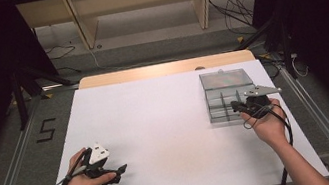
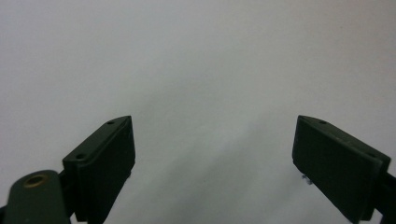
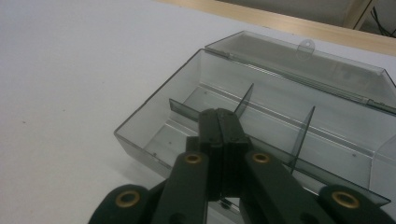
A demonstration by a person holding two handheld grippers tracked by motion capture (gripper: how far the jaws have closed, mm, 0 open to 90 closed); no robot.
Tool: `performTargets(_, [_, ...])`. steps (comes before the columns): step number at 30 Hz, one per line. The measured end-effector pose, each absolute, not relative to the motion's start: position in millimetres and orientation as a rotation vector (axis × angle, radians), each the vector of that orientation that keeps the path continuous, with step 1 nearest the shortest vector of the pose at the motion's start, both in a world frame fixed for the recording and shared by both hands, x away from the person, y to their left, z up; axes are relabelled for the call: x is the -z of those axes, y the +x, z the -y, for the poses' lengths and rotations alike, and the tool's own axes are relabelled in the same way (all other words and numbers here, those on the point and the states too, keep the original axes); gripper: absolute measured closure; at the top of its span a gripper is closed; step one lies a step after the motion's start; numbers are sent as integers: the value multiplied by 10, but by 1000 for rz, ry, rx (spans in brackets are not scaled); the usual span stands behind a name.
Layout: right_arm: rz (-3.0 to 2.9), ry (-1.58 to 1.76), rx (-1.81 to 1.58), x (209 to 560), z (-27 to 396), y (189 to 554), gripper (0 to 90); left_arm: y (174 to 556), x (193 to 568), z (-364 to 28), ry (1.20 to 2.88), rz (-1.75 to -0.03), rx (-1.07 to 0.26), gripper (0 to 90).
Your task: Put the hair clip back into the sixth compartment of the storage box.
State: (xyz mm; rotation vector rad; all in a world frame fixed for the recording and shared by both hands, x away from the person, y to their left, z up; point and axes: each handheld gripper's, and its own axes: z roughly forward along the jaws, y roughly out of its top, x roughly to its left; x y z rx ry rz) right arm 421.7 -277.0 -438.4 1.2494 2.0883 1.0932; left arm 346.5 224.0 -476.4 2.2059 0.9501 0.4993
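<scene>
Smoky clear plastic organiser box [image 1: 226, 95] at right of centre in the high view, lid folded back, compartments empty.

At lower left the left gripper [image 1: 115, 173] rests over bare white tabletop [image 1: 157, 124], jaws spread wide with nothing between them, well apart from the box. At right the right gripper [image 1: 236, 107] is much the nearer: its jaws are pressed together, empty, tips over the box's near wall [image 3: 140, 147], pointing across its dividers [image 3: 303, 130] toward the hinged lid [image 3: 299, 60].

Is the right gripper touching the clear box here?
Cannot tell. In the right gripper view the shut right gripper overlaps the open box near a divider, but no contact or gap shows plainly.
</scene>
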Motion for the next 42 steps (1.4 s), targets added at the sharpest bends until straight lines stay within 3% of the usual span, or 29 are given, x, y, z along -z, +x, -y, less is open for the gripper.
performTargets(42, [-2045,1300,-1040,4331,3063,4246,900,3472,4768,-2240,2204,-950,-499,127])
